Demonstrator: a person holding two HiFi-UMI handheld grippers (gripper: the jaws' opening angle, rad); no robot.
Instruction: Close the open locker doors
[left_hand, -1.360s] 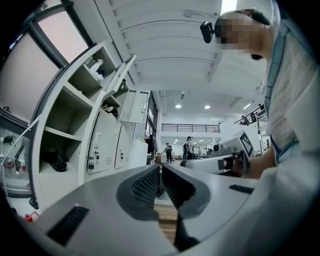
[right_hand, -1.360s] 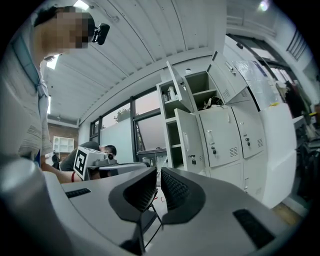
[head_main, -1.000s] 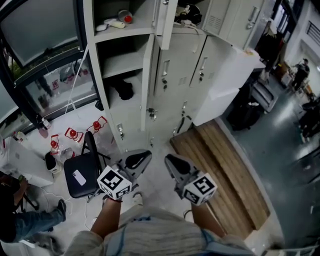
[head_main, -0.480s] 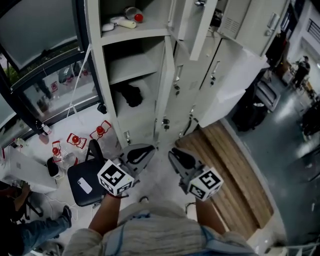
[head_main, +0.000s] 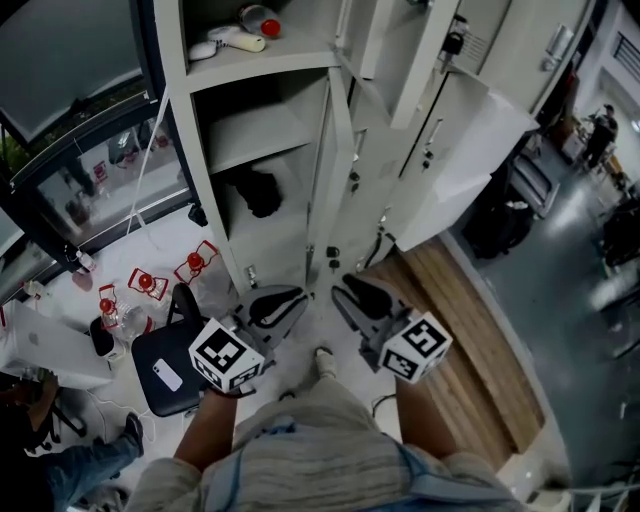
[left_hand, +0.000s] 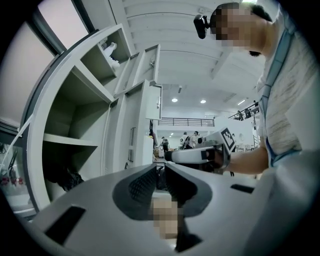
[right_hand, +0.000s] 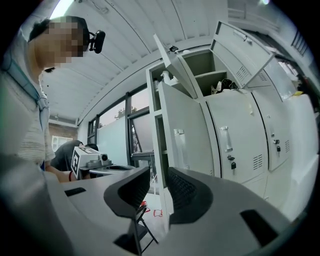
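Observation:
A row of grey lockers (head_main: 300, 60) fills the top of the head view. The lower left locker's door (head_main: 330, 170) stands ajar, edge-on to me. An upper door (head_main: 415, 60) hangs open above it, and a wide white door (head_main: 460, 170) is swung out to the right. My left gripper (head_main: 275, 305) and right gripper (head_main: 360, 298) hang level side by side, short of the ajar door. The right gripper (right_hand: 159, 175) has just been opening; nothing lies between its pads, and the ajar door (right_hand: 187, 135) shows beyond the gap. The left gripper (left_hand: 161, 170) looks shut and empty.
A black chair (head_main: 165, 370) with a phone on it stands at lower left, with red items (head_main: 150, 283) on the floor behind it. A wooden platform (head_main: 470, 340) runs along the right. A seated person (head_main: 60, 460) is at the far lower left. A dark bundle (head_main: 258, 190) lies inside the open locker.
Both grippers have come nearer to the lockers, which now sit lower and larger in the head view. A shoe has appeared between the grippers. The right jaws have spread.

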